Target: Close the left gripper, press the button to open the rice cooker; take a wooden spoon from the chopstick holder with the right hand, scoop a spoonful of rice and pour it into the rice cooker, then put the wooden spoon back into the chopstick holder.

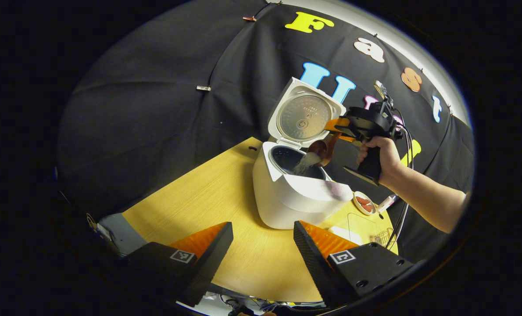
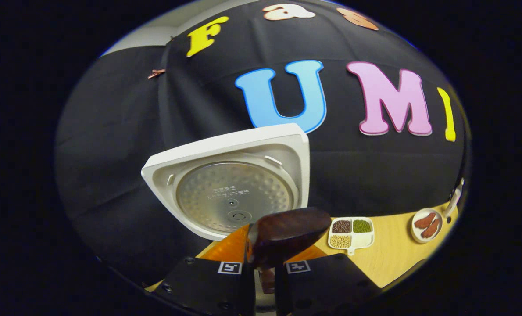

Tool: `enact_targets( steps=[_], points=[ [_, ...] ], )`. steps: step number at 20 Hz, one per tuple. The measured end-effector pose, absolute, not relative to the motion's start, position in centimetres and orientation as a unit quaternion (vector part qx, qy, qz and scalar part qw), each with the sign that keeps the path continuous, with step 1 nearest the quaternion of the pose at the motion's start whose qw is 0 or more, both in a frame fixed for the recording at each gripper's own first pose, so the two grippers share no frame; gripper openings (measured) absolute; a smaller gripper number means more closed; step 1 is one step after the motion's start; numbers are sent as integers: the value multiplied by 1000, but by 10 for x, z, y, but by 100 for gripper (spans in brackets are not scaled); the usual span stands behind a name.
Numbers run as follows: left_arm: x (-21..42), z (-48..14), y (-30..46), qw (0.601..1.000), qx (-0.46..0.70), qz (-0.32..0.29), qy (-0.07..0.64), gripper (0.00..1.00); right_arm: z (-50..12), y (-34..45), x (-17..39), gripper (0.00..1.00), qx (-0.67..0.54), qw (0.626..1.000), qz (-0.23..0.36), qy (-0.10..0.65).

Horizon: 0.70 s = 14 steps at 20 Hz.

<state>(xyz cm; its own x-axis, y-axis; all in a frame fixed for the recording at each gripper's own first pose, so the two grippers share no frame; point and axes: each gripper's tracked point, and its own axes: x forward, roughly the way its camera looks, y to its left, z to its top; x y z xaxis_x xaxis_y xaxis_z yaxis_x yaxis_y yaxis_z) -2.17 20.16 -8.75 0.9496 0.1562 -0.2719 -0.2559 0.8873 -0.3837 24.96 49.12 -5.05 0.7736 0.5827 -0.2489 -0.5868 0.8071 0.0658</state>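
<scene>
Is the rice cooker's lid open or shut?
Open. The white rice cooker has its lid standing up, and the dark inner pot shows.

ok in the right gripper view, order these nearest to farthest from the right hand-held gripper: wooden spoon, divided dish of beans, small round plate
1. Wooden spoon: held in the right hand-held gripper, bowl just above its fingers.
2. Divided dish of beans: on the table, to the right.
3. Small round plate: farther right, near the table's edge.
</scene>
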Motion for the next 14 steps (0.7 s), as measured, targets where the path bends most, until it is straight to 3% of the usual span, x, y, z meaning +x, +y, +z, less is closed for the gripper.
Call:
enact_targets(
  steps=[9,10,11,14],
  points=[
    [-28,-91,203,963,-211,113,123,96,-58,542,213,21,-218,899,380,10],
    [-29,-91,204,963,-210,115,122,96,-63,545,212,17,-234,893,384,4],
    [-29,-91,204,963,-209,117,122,96,-68,547,209,21,-248,887,389,-4],
    [-30,-92,203,964,-204,120,119,96,-68,546,201,21,-283,873,395,-29]
  ],
)
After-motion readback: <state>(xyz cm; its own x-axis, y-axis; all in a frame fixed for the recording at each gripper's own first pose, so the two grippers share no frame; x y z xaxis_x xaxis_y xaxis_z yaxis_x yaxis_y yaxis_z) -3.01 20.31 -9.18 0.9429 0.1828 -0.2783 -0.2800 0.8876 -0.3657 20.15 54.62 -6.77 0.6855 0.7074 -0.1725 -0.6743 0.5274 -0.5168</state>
